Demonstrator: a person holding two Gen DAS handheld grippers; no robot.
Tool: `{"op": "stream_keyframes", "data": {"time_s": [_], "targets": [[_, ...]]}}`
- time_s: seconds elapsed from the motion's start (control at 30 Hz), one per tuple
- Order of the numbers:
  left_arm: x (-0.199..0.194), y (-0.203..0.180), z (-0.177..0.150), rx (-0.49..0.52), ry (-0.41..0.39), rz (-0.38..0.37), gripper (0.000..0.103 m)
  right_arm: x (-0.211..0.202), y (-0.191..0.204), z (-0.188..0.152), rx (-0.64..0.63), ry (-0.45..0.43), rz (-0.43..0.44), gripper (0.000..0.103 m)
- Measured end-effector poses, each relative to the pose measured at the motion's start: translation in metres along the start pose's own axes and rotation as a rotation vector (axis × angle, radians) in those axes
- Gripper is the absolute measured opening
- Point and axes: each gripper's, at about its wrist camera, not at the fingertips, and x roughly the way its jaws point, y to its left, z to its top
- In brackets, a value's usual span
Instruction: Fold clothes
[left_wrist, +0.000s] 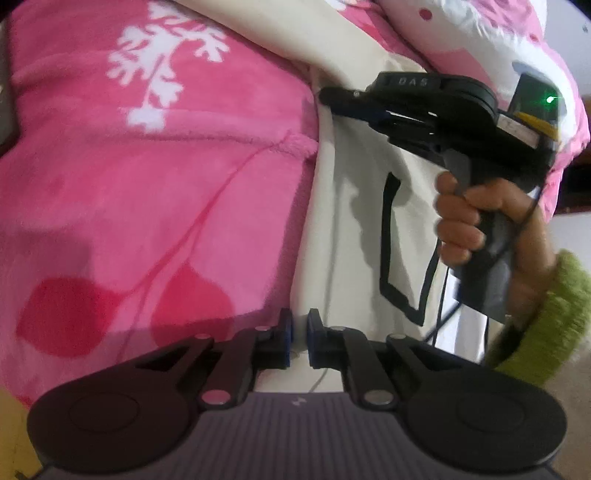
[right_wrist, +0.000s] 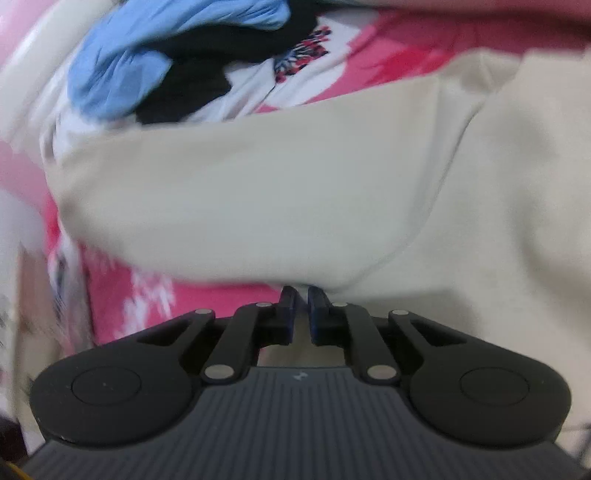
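Both grippers' fingers closed, seemingly pinching the cream garment edge; lift evenly, keeping it taut over pink blanket.

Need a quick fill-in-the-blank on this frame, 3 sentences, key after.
1. Both grippers are shut on the ____ garment.
2. The blanket under it is mostly ____.
3. The sleeve on the hand holding the right gripper is ____.

Missing words: cream; pink; green
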Motion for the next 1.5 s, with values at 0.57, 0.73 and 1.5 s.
{"op": "stream_keyframes", "data": {"time_s": [0.57,0.73,1.5], "targets": [[-0.002,0.011,-0.03,0.208,0.145,-0.006,0.04,-0.168,-0.06,-0.159,0.523,-0.004,-0.193,0.019],[-0.006,0.009,-0.035,0.257,0.184,-0.03,0.04,-0.196,-0.07,-0.231,0.729,0.034,-0.243,0.02],[-0.025,-0.035,-0.027,0.454,0.353,0.072,0.006,-0.246,-0.089,-0.365,1.176,-0.167,-0.247,0.04]]}}
